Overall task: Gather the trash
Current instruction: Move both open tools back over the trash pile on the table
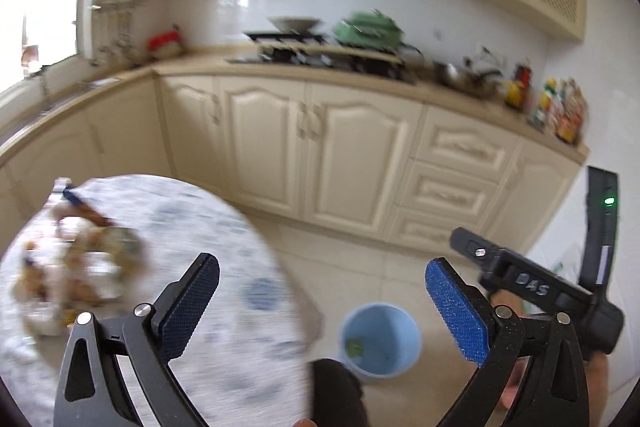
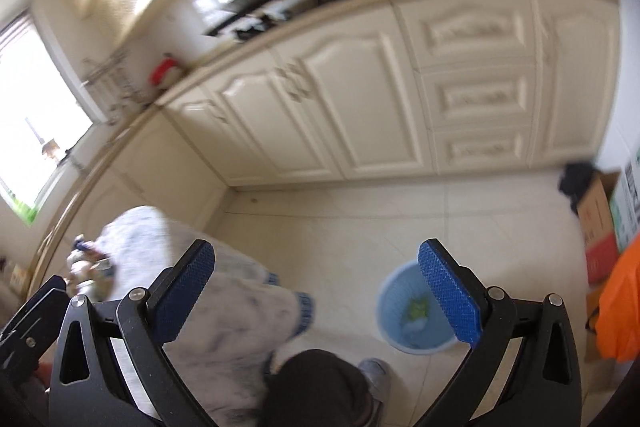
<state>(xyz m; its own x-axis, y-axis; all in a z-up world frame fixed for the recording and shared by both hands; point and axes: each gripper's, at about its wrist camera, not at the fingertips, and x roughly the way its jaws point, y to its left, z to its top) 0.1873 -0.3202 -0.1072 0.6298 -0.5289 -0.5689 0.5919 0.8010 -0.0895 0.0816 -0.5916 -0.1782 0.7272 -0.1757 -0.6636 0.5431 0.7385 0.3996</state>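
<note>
- Two blue-padded fingers of the left gripper (image 1: 322, 301) stand wide apart with nothing between them in the left wrist view, above a round table (image 1: 224, 227) with a patterned cloth.
- A blurred heap of trash (image 1: 76, 267) lies on the table's left side, well apart from the pale blue bin (image 1: 380, 337) on the tiled floor, which holds a green scrap.
- Part of the right gripper (image 1: 532, 287) shows at right, by cream cabinets (image 1: 352, 155).
- Right wrist view: the right gripper (image 2: 316, 297) is likewise spread wide and empty, over the floor.
- The bin (image 2: 400, 311) sits partly behind its right finger; trash (image 2: 90, 269) rests at the table's (image 2: 224, 291) far left edge, beside a dark trouser leg (image 2: 316, 387).
</note>
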